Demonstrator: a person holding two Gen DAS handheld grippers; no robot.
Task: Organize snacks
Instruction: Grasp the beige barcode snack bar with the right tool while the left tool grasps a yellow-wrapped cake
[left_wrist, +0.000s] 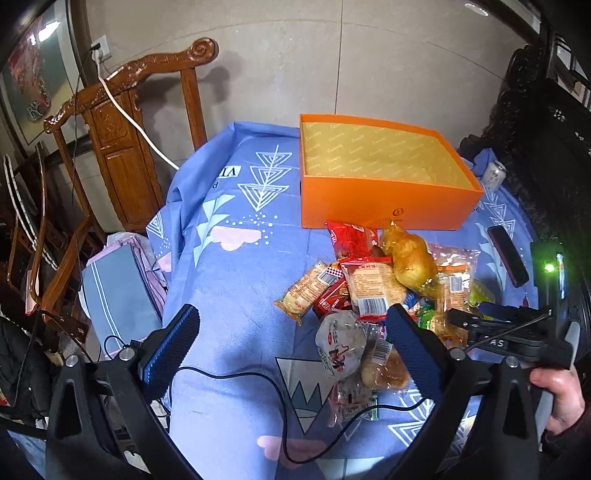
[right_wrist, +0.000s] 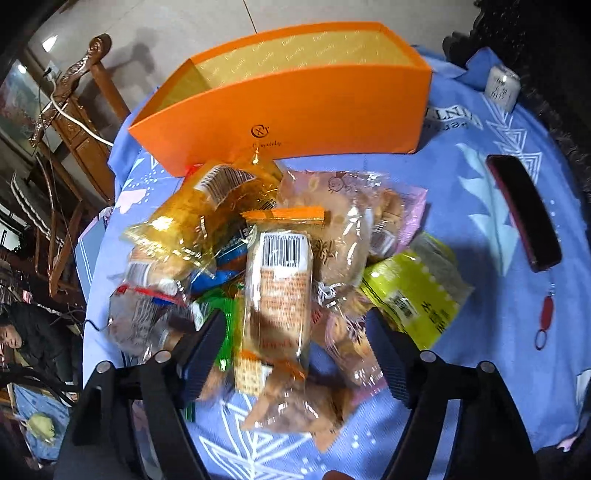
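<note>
Near the table's middle, just before the empty orange box (right_wrist: 280, 107), the barcode-labelled biscuit pack (right_wrist: 279, 291) lies lengthwise between the right gripper (right_wrist: 295, 350) fingers (parted, not yet pinching); the left gripper (left_wrist: 291, 343) hangs open, farther off.

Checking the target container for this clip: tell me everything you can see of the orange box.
The orange box is a rectangular, open-topped carton of what looks like stiff card, with plain orange outer walls and a small dark logo on its near wall. Its lining is yellow-gold with a repeated printed word. No snack shows inside it. It sits upright on the blue patterned tablecloth at the far side of the table, with the pile of wrapped snacks right against its near wall.
</note>
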